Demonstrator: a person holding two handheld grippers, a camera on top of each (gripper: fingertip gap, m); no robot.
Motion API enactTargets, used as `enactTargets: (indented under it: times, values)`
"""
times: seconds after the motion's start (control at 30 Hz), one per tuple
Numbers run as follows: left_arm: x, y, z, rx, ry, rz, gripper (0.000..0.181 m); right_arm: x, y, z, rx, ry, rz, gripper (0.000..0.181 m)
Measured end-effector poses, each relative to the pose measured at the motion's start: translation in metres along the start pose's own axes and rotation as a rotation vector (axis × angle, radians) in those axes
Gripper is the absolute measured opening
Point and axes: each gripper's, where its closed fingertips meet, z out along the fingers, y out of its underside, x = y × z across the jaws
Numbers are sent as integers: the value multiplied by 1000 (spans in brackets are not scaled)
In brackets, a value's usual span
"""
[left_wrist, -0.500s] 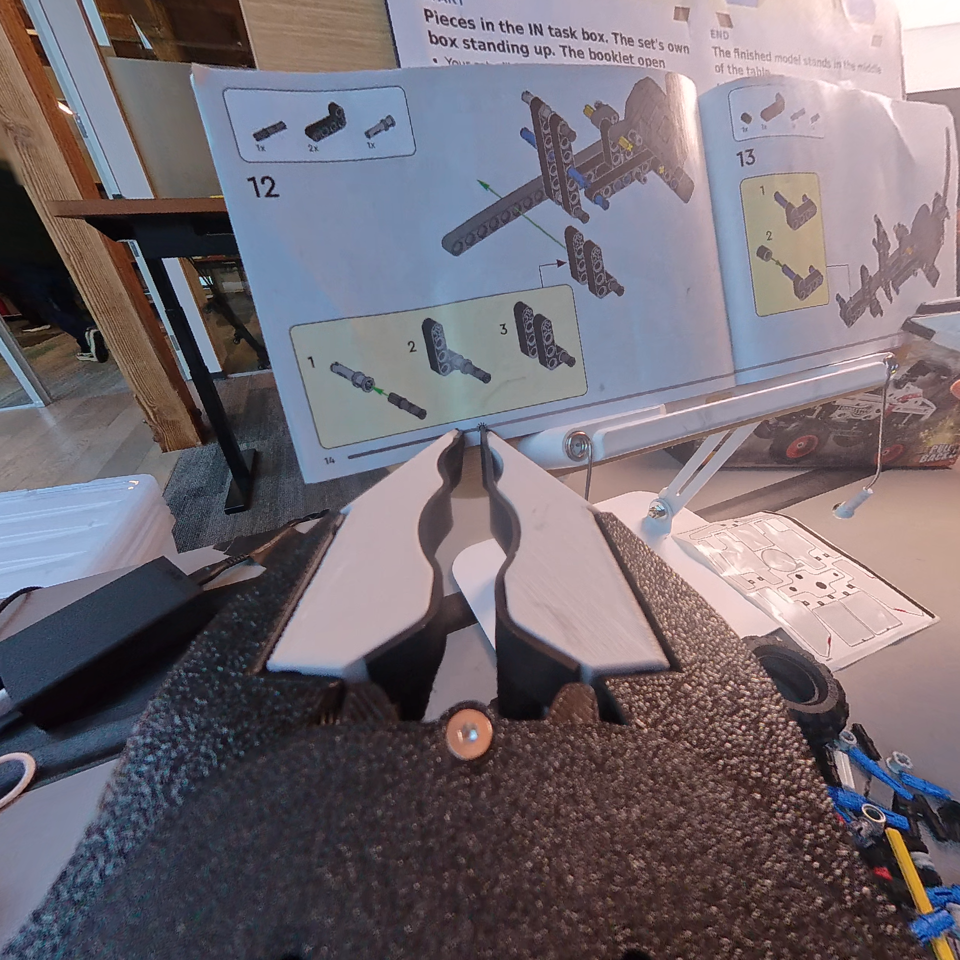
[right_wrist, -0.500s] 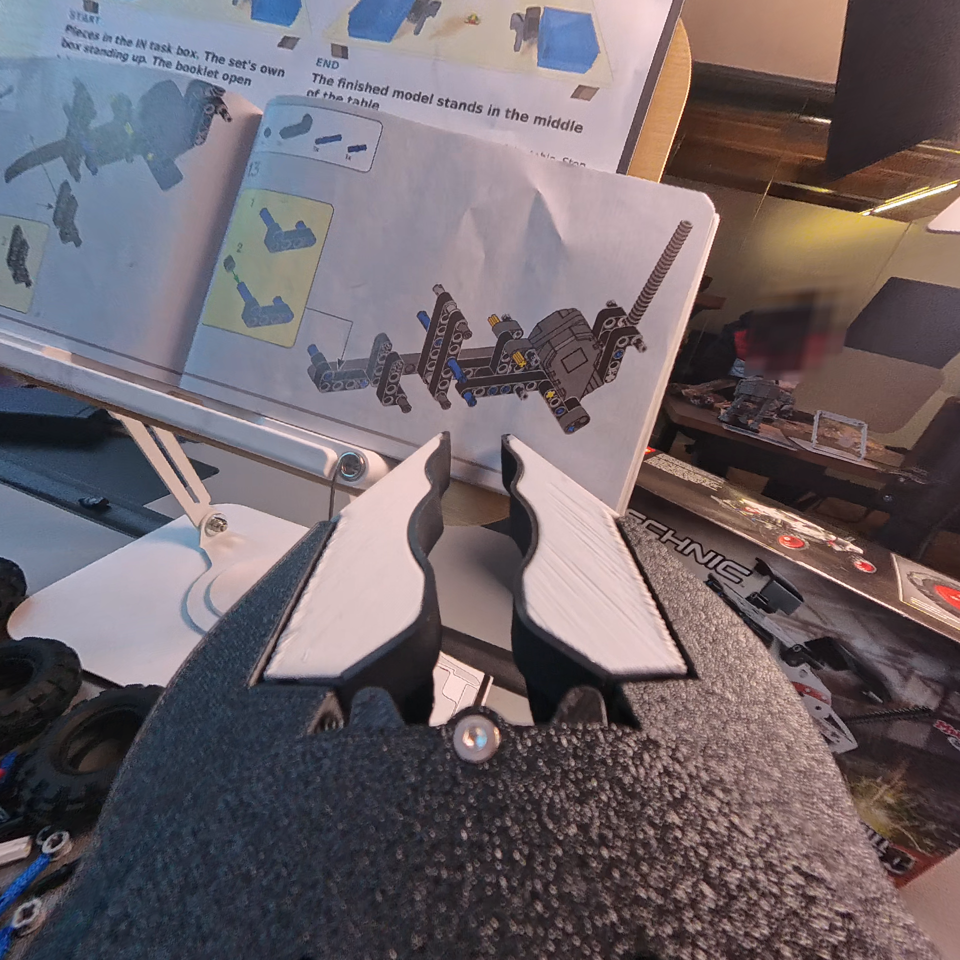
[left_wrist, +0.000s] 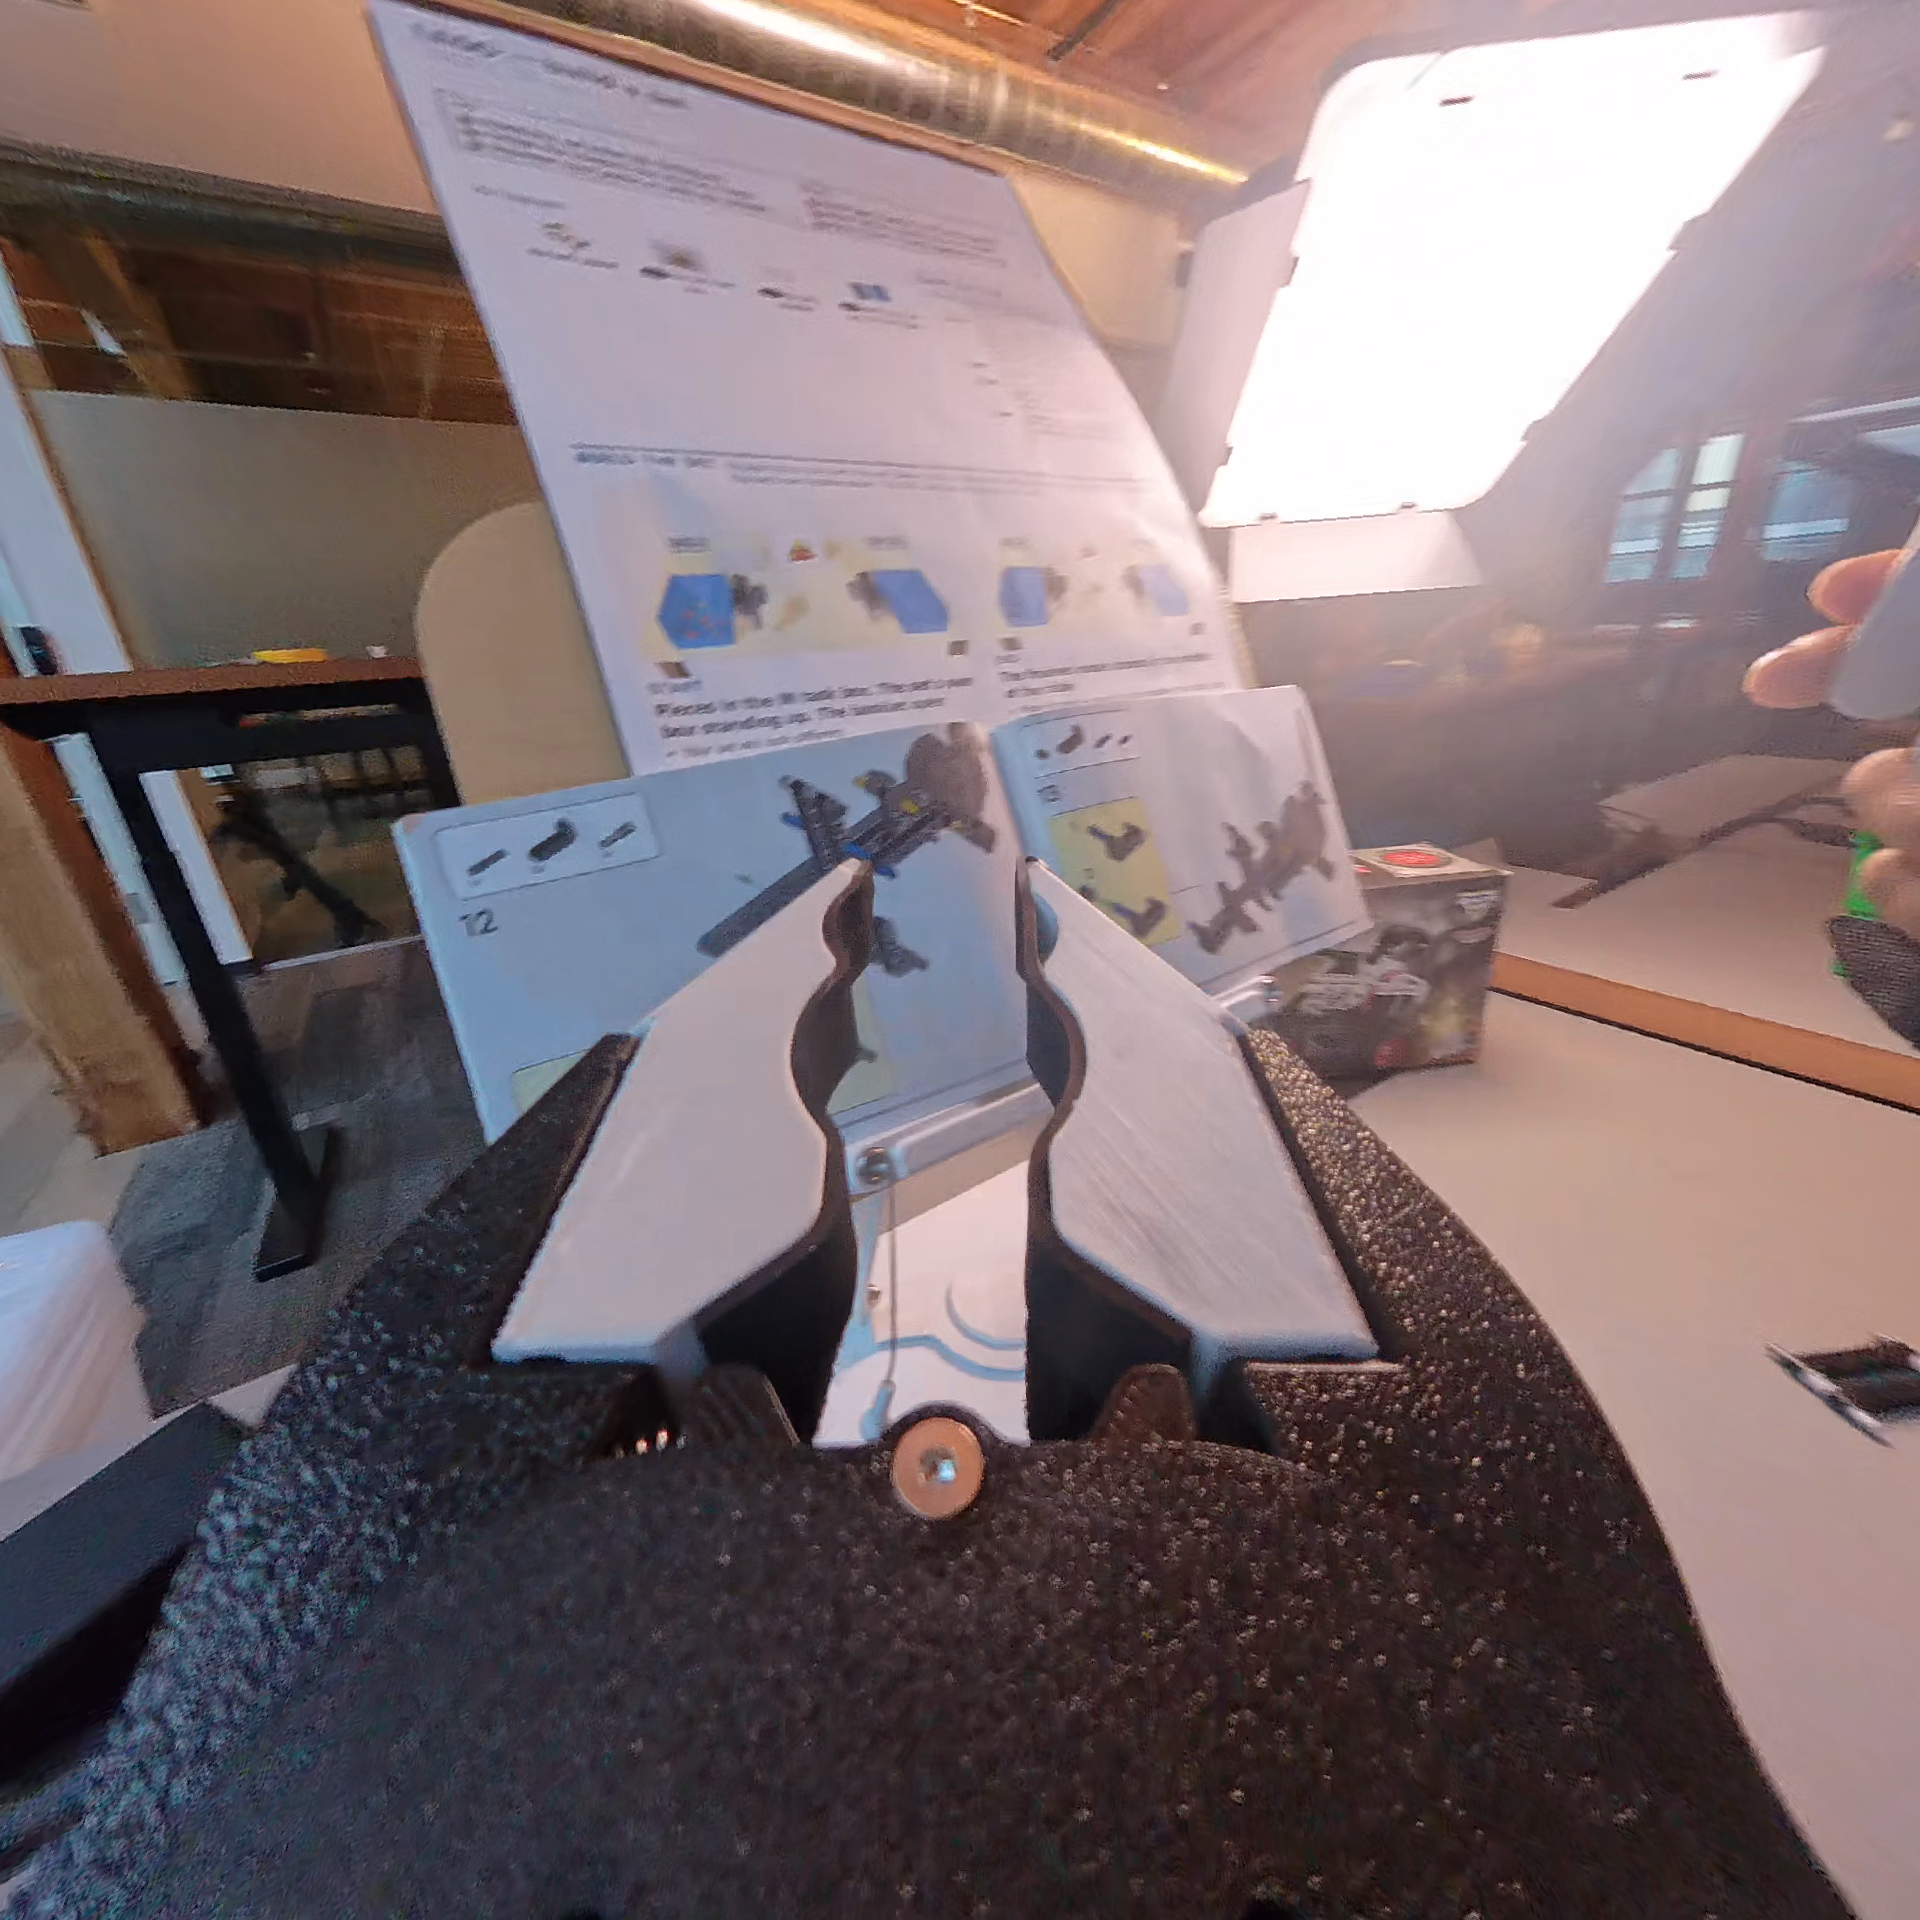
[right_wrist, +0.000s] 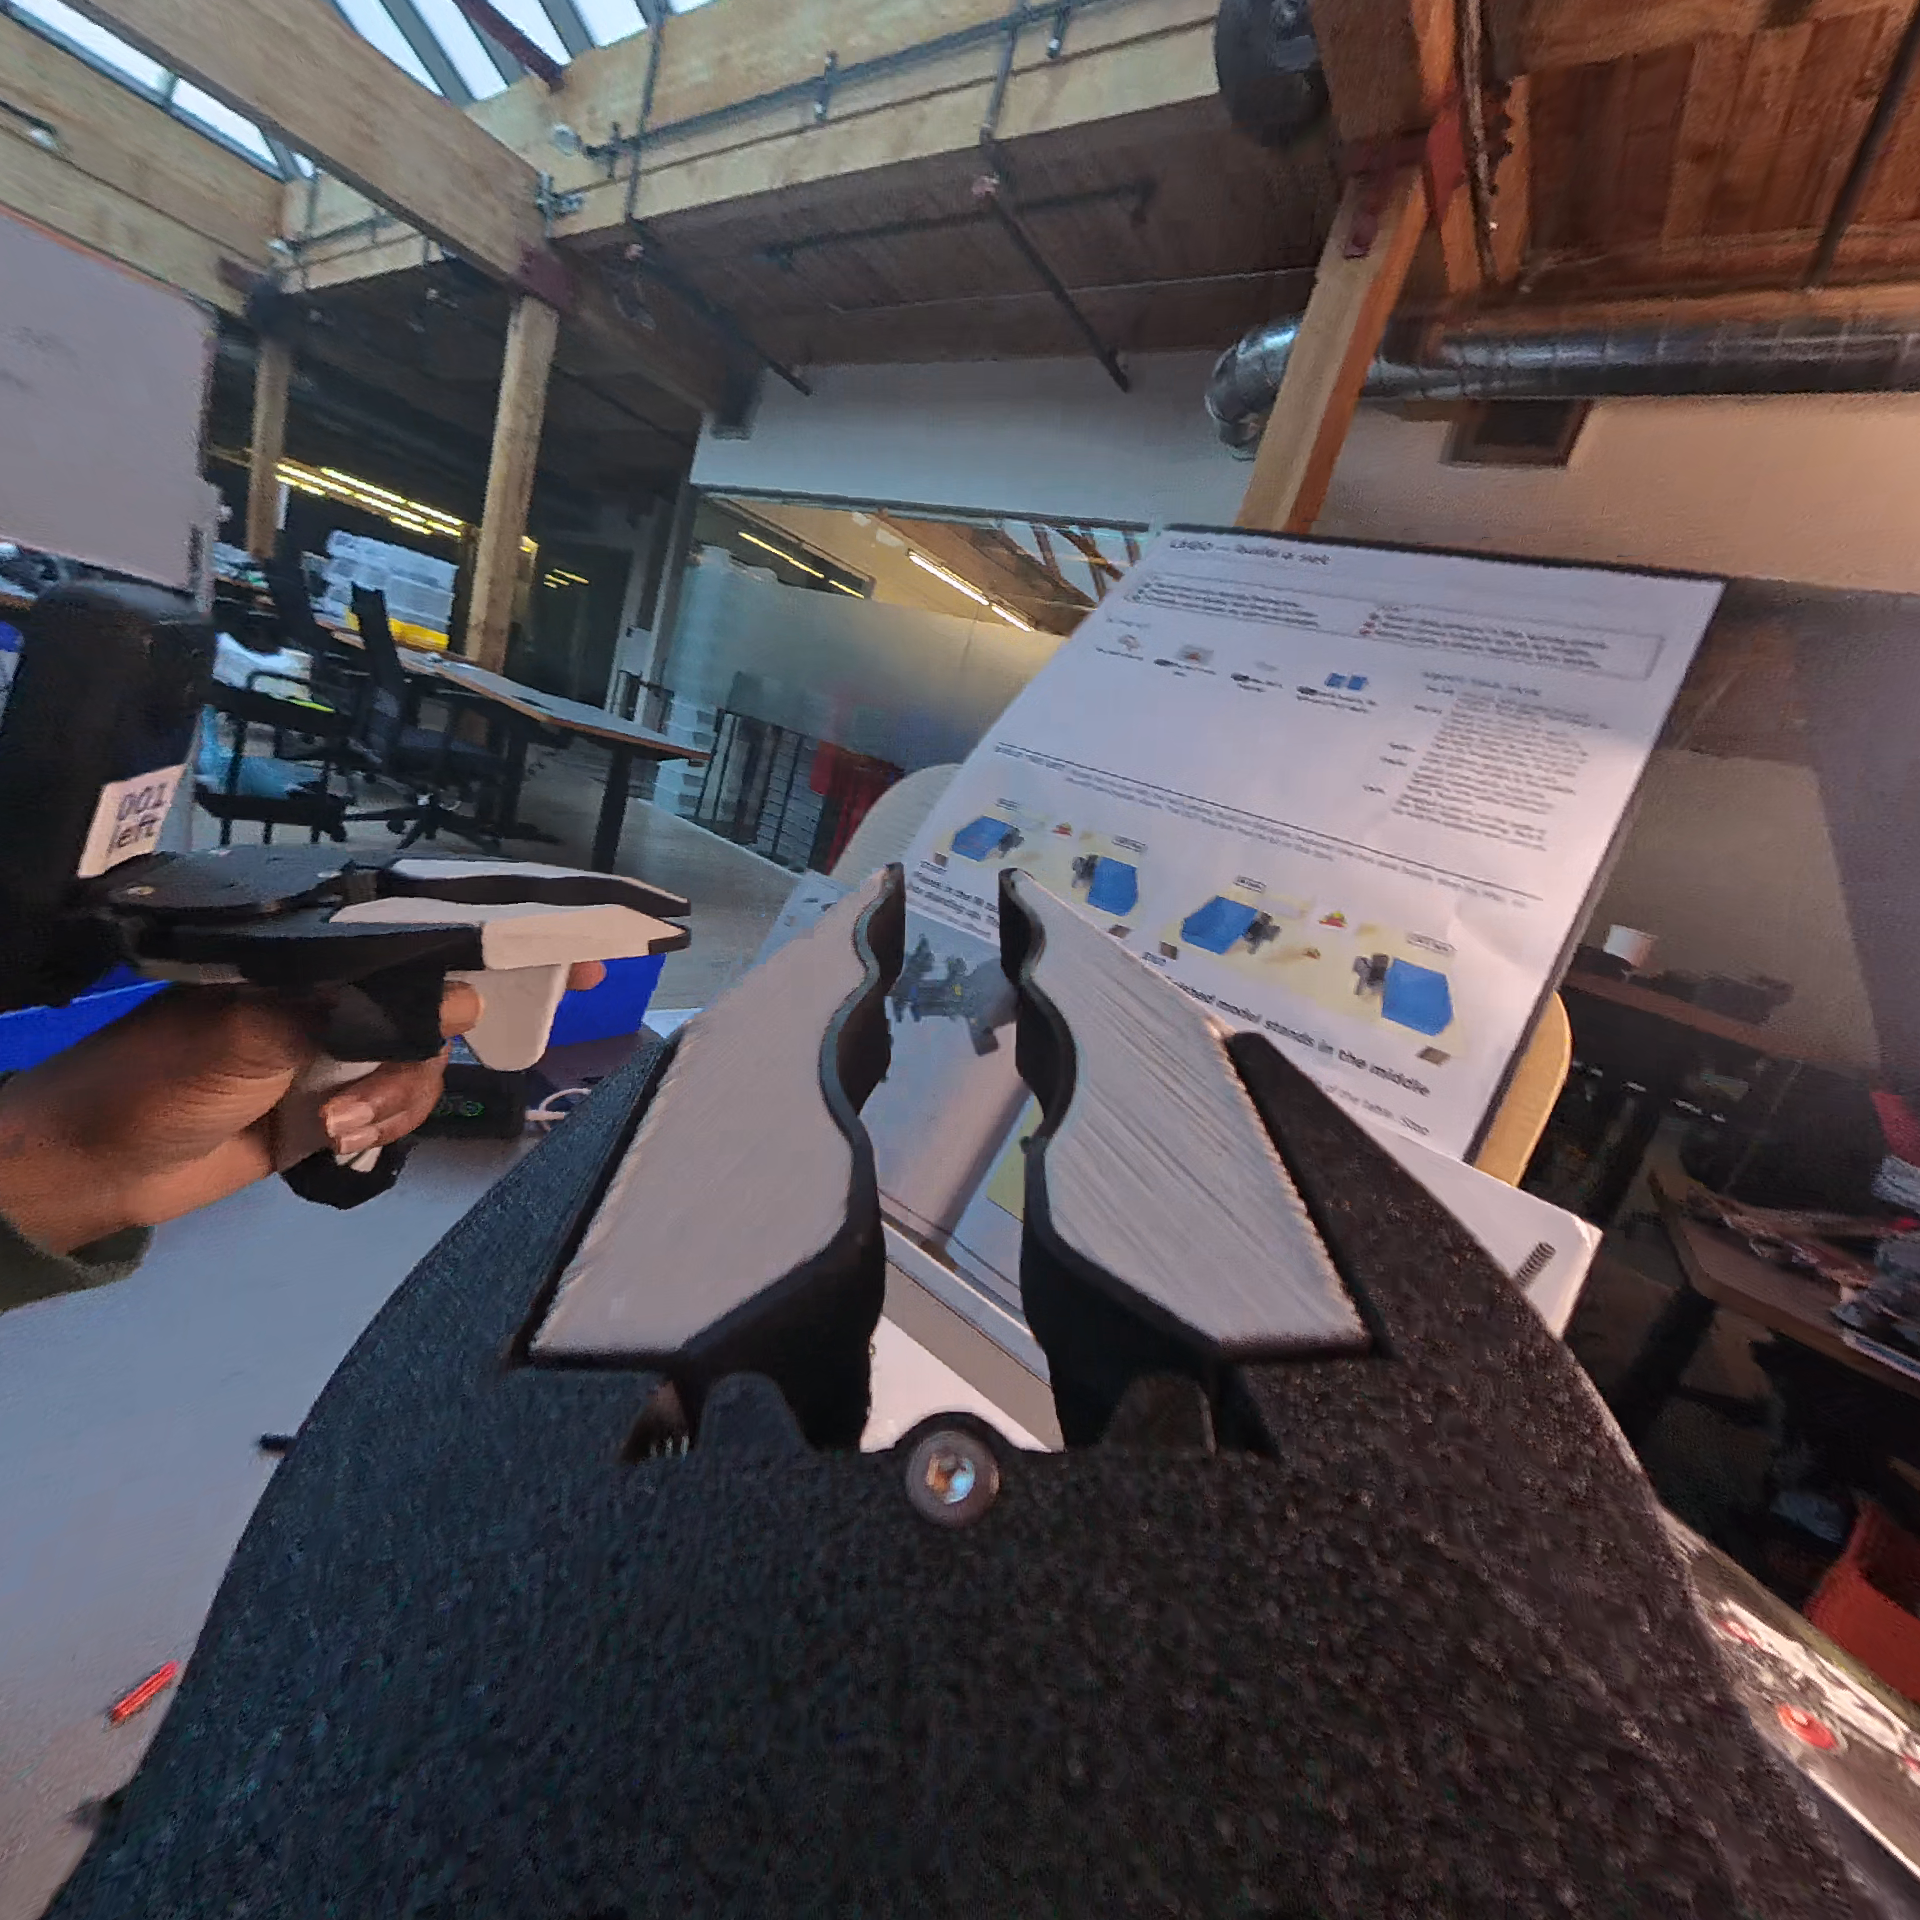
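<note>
My left gripper (left_wrist: 945, 873) is open and empty, held in the air above the grey table (left_wrist: 1558, 1299). It points at an open building booklet (left_wrist: 675, 935) on a white stand (left_wrist: 935, 1132). My right gripper (right_wrist: 951, 878) is open and empty, raised and tilted up. It points at the same booklet (right_wrist: 935, 1132) and the tall printed sheet (right_wrist: 1351, 810) behind it. The left gripper also shows in the right wrist view (right_wrist: 681, 920), held by a hand (right_wrist: 208, 1101) at the left.
A printed sheet (left_wrist: 831, 416) stands behind the booklet. A dark toy box (left_wrist: 1392, 966) stands right of the stand. A small black part (left_wrist: 1849, 1382) lies on the table. A black power brick (left_wrist: 62, 1538) sits lower left. A blue bin (right_wrist: 613, 997) stands behind the left gripper.
Both grippers have pulled back from the booklet and tilted upward, so more of the room shows. The left gripper's jaws have gone from nearly shut to open.
</note>
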Motion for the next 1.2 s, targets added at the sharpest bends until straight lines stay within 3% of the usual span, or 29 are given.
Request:
enactTargets:
  times: [0.07,0.13,0.27,0.43,0.57,0.7,0.8,0.9,0.93,1.0,1.2]
  values:
    - [30,-7,-11,-46,110,31,27,-24,-8,-6,-18,-67,-19,16]
    - [62,2,-30,-126,236,89,31,-52,-1,-17,-87,-157,-30,19]
    - [113,56,-97,-319,442,144,32,-117,44,-74,-266,-332,-80,20]
    - [157,127,-181,-494,588,67,34,-187,106,-155,-471,-490,-131,23]
    - [201,147,-227,-617,769,36,52,-244,139,-200,-622,-625,-120,35]
    - [228,163,-259,-735,945,81,65,-282,160,-224,-723,-719,-139,46]
    - [235,185,-270,-813,981,209,63,-289,175,-226,-772,-715,-138,44]
    - [232,203,-269,-824,946,397,36,-289,192,-226,-814,-692,-183,32]
    - [231,206,-267,-824,935,411,26,-287,196,-226,-821,-681,-208,26]
    - [230,207,-262,-820,917,393,25,-285,197,-224,-812,-666,-233,13]
    - [220,206,-240,-813,829,302,17,-270,197,-215,-791,-609,-187,0]
